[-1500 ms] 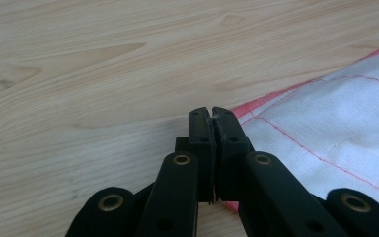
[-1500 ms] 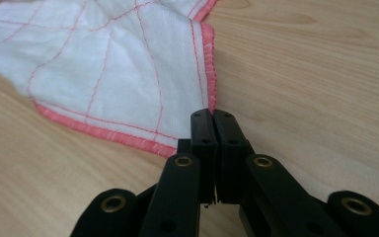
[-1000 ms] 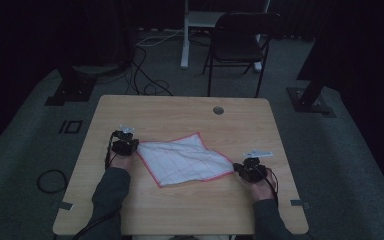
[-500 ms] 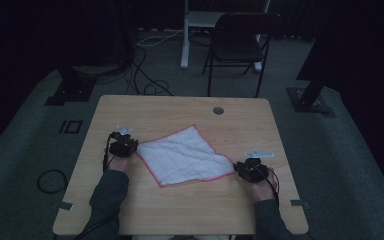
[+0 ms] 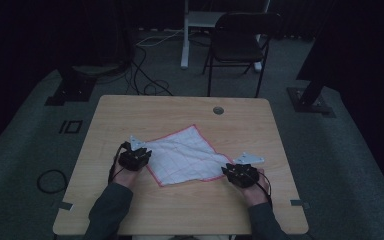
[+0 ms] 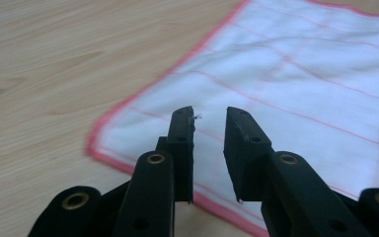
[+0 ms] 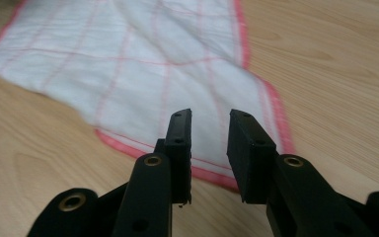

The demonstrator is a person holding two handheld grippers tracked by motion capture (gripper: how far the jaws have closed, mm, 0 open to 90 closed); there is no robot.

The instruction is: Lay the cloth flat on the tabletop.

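White cloth with red hem and a thin red grid lies flat near the middle of the wooden table, turned like a diamond, one corner toward the far edge. Left gripper sits at the cloth's left corner; in the left gripper view the cloth spreads ahead of and under the jaw tips, its red hem running across just below them. Left gripper: jaws parted by a narrow gap, nothing between them, cloth not pinched. Right gripper sits at the cloth's right, near corner; in the right gripper view the cloth runs away from the tips with a corner and hem directly under them. Right gripper: same narrow gap, holding nothing. Against the frames half a second and one second ago: both grippers at nearly the same places at the cloth's two side corners, cloth outline about as before, lying open and unfolded. Surroundings: a round grommet hole in the table near the far edge, well apart from the cloth; a dark chair beyond the table; cables on the floor to the far left. Nothing lies between either gripper and the cloth.
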